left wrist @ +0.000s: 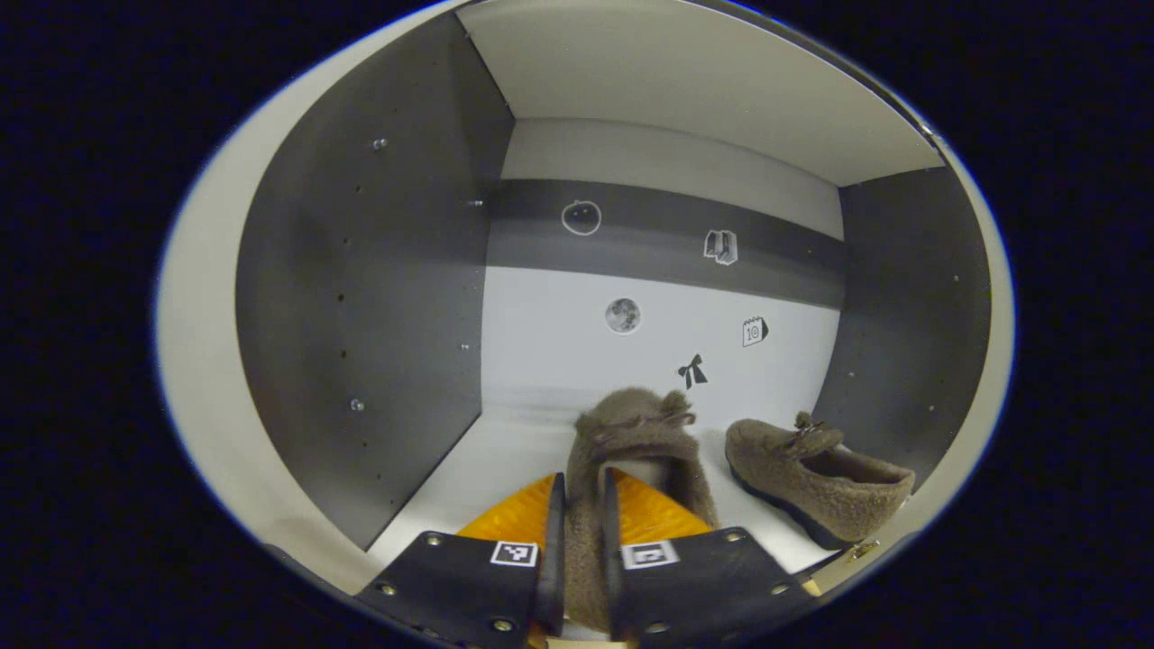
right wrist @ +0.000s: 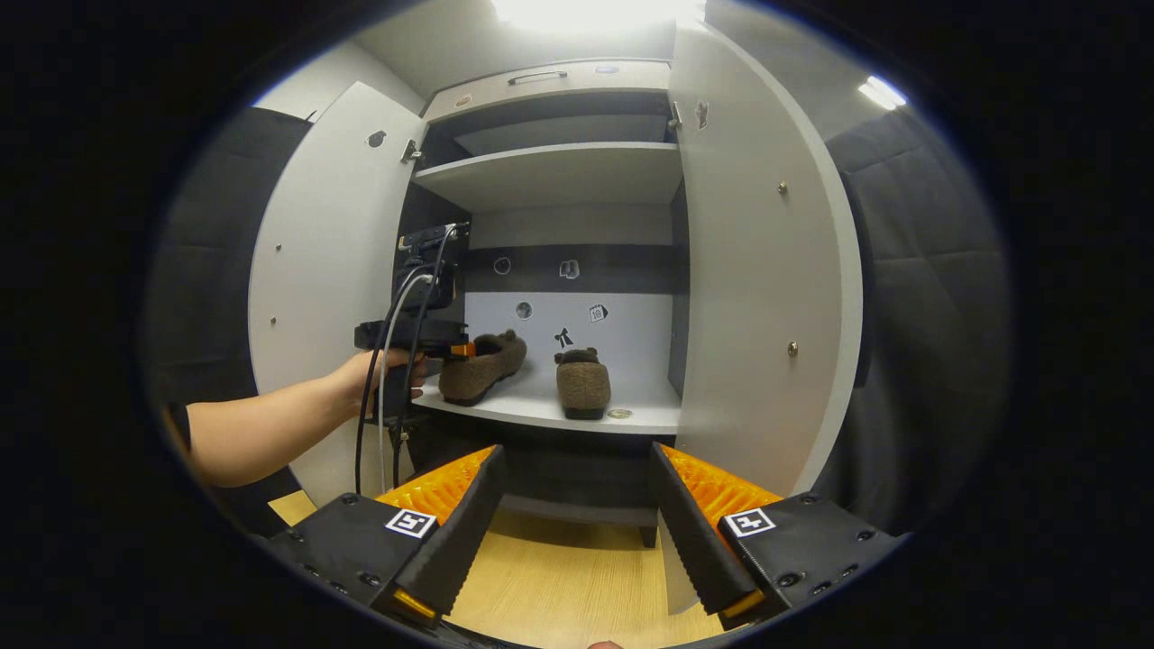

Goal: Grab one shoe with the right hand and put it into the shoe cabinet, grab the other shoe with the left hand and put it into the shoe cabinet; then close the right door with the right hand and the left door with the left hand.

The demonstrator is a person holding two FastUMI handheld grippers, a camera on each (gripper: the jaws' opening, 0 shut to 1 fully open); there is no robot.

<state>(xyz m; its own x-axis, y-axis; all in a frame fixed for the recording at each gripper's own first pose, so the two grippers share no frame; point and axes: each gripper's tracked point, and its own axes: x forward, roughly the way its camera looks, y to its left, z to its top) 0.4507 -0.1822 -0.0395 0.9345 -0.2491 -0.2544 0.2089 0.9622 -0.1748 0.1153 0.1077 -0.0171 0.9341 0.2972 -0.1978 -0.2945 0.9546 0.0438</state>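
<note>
In the left gripper view my left gripper is shut on the heel rim of a brown fuzzy shoe, which points toward the cabinet's back wall on the white shelf. The second brown shoe lies to its right, close to the side wall. In the right gripper view both shoes rest on the middle shelf of the shoe cabinet. A hand holds the left gripper at the left shoe's heel. My right gripper hangs open over the wooden floor, well in front of the cabinet.
Both cabinet doors stand open: the left door and the right door. An upper shelf sits above the shoes. A person's forearm reaches in from the left. Small stickers dot the back wall.
</note>
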